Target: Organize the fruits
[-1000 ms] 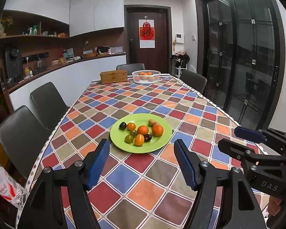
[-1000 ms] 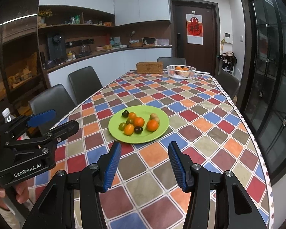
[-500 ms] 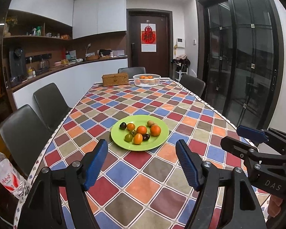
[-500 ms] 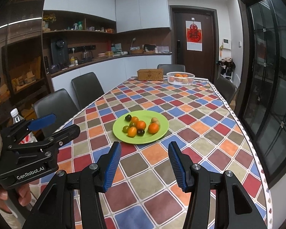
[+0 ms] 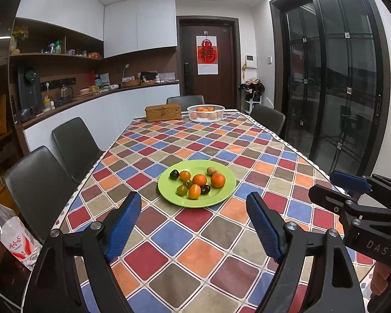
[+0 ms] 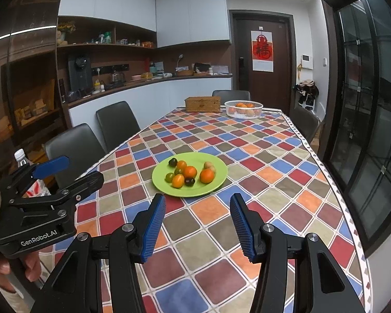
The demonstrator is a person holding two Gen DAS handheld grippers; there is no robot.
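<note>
A green plate (image 5: 221,198) (image 6: 221,165) in the middle of the checked table holds several small fruits: oranges (image 5: 218,180) (image 6: 206,175), dark plums (image 5: 173,174) and green ones (image 5: 181,190). A white basket (image 5: 205,113) (image 6: 243,109) with oranges stands at the far end. My left gripper (image 5: 194,208) is open and empty, held above the table short of the plate. My right gripper (image 6: 197,210) is open and empty, also short of the plate. Each gripper shows in the other's view, the right one (image 5: 352,190) and the left one (image 6: 57,172).
A woven brown box (image 5: 163,113) sits beside the basket. Dark chairs (image 5: 75,146) line the left side and far end. A plastic water bottle (image 5: 7,232) stands at the near left. Glass doors (image 5: 333,91) are on the right.
Both grippers have risen and tilted up, so the plate sits lower and farther in both views. Both stay open.
</note>
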